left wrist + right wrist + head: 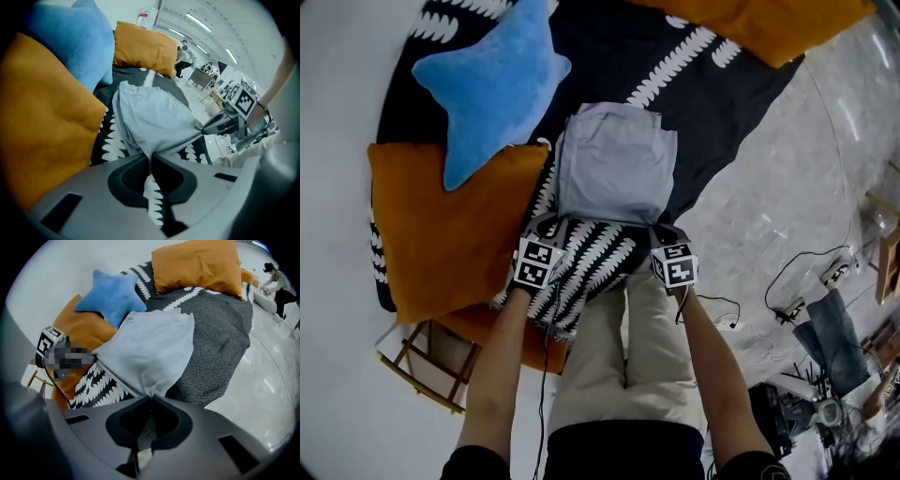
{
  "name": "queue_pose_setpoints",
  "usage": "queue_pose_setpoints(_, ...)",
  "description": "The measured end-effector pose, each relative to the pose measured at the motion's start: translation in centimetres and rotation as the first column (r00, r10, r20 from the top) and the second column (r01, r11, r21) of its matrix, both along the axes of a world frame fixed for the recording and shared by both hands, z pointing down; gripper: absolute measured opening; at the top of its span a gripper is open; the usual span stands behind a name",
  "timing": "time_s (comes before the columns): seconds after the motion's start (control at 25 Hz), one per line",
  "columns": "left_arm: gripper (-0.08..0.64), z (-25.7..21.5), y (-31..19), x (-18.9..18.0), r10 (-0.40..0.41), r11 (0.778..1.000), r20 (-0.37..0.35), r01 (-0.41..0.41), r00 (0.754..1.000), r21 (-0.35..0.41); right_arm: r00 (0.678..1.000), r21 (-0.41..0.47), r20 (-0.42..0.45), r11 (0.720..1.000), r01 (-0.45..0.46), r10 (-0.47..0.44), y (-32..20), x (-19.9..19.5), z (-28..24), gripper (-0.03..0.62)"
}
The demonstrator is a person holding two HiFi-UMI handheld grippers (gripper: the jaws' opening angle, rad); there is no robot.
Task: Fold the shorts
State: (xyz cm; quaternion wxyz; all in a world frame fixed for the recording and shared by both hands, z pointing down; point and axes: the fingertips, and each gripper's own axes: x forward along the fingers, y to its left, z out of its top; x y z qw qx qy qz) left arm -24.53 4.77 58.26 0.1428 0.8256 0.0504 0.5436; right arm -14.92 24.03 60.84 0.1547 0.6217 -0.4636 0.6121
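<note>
The pale grey-blue cloth shorts point(614, 169) lie mid-frame in the head view on the black knitted blanket with white leaf pattern point(712, 112), their near edge at 6 o'clock. The left tool point(549, 222) is clamped on the near-left corner and the right tool point(662, 228) on the near-right corner, with cloth bunched to a point in each. To fold well, I judge both corners should travel together toward 12 o'clock, level, with the edge taut between them, and land squarely on the far edge. Steer clear of the blue star-shaped plush cushion point(492, 84) at 10 o'clock and the orange fabric cushion point(441, 234) at 8 o'clock, and avoid lifting the blanket with the shorts.
</note>
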Motion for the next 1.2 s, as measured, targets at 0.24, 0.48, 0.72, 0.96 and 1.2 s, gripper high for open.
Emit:
queue_pose_setpoints(0.24, 0.203, 1.2, 1.5, -6.2, 0.068, 0.993, 0.201, -0.047, 0.977, -0.108, 0.941, -0.053, 0.26, 0.97, 0.238, -0.217, 4.2, -5.4, 0.3, 0.308)
queue_pose_setpoints(0.48, 0.214, -2.2, -0.7, -8.3, -0.06, 0.979, 0.231, 0.103, 0.971, -0.178, 0.96, -0.073, 0.268, 0.992, 0.107, -0.084, 8.0, -2.9, -1.6, 0.276)
queue_pose_setpoints(0.72, 0.267, -4.2, -4.0, 2.3, -0.146, 0.968, 0.071, 0.157, 0.987, -0.194, 0.955, 0.04, 0.177, 0.968, -0.248, 0.237, 4.1, 5.6, -2.0, 0.244)
queue_pose_setpoints(0.96, 0.296, -1.0, -5.4, 7.7, -0.199, 0.96, 0.128, 0.22, 0.972, -0.173, 0.947, 0.094, 0.153, 0.949, -0.299, 0.283, -1.0, 9.2, -1.9, 0.241)
queue_pose_setpoints(1.2, 0.302, 4.0, -4.5, 5.5, -0.223, 0.95, 0.192, 0.257, 0.956, -0.18, 0.968, 0.136, 0.088, 0.96, -0.245, 0.234, -4.6, 8.6, -0.6, 0.238)
